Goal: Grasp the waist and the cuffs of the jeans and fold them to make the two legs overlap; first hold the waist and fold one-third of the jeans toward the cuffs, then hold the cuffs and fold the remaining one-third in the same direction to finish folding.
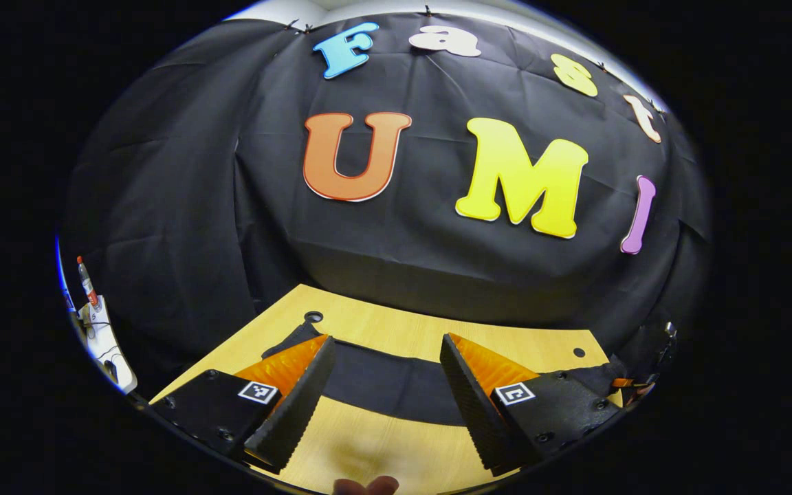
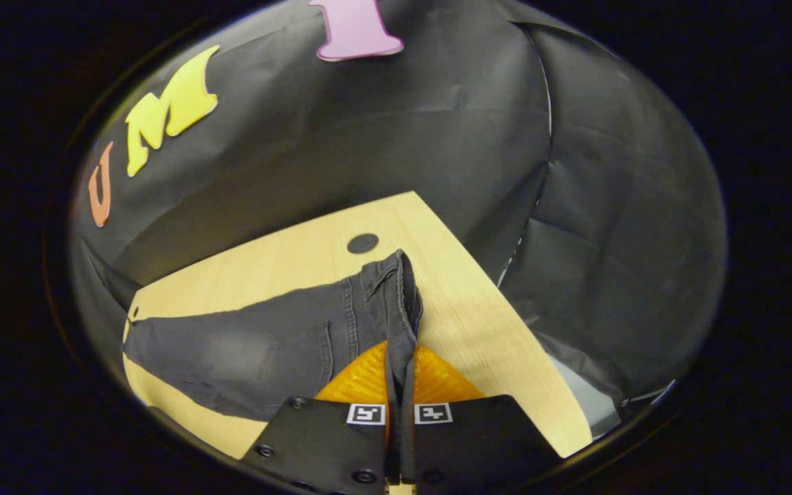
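Dark grey jeans point(image 2: 251, 350) lie flat across the wooden table point(image 2: 465, 309), legs stretching to the left in the right gripper view. My right gripper point(image 2: 401, 354) is shut on the waist end point(image 2: 396, 289), whose fabric rises in a pinched ridge between the fingers. In the left gripper view a band of the jeans point(image 1: 389, 385) crosses the table point(image 1: 382, 447) just beyond the fingertips. My left gripper point(image 1: 386, 340) hangs open above it, fingers wide apart with nothing between them.
A round hole point(image 2: 362, 243) sits in the tabletop near the waist, and two more holes point(image 1: 313, 317) point(image 1: 578, 352) lie near the far edge. A white device with a red tip point(image 1: 97, 323) stands off the table's left. Black cloth walls close in behind.
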`<action>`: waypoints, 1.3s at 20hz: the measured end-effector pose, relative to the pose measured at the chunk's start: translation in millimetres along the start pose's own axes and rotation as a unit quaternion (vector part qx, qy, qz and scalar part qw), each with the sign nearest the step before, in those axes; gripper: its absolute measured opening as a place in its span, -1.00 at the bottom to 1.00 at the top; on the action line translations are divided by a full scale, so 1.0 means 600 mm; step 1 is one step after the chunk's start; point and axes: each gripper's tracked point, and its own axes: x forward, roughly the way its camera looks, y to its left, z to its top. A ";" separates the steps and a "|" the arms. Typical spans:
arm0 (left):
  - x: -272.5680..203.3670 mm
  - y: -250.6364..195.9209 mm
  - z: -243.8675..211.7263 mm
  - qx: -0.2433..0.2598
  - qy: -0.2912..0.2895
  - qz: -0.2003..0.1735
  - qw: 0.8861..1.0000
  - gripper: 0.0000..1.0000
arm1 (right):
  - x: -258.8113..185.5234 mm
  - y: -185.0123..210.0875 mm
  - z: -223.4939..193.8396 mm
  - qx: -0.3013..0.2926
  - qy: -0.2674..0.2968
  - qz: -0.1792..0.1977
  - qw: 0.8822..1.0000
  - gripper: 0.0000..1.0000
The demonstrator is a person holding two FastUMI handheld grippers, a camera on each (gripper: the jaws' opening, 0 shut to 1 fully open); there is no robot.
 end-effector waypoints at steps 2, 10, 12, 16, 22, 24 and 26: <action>-0.004 0.026 -0.002 -0.001 -0.008 0.004 1.000 0.97 | -0.047 0.045 0.043 -0.024 -0.026 0.008 0.999 -0.99; -0.011 0.149 -0.022 -0.017 -0.028 0.028 0.999 0.97 | -0.175 0.342 0.110 -0.082 -0.085 0.072 0.990 -0.99; -0.012 0.180 -0.021 -0.020 -0.034 0.034 0.999 0.97 | -0.189 0.426 0.099 -0.107 -0.088 0.095 0.986 -1.00; -0.031 0.264 -0.048 -0.038 -0.022 0.066 0.997 0.97 | -0.199 0.572 0.045 -0.157 -0.083 0.129 0.976 -1.00; -0.066 0.360 -0.103 -0.073 0.006 0.107 0.992 0.97 | -0.141 0.765 -0.090 -0.214 -0.039 0.169 0.961 -0.98; -0.074 0.383 -0.119 -0.086 0.015 0.119 0.989 0.97 | -0.105 0.800 -0.146 -0.242 -0.026 0.163 0.956 -0.99; -0.082 0.408 -0.133 -0.094 0.021 0.128 0.987 0.97 | -0.071 0.819 -0.202 -0.268 -0.010 0.151 0.951 -0.99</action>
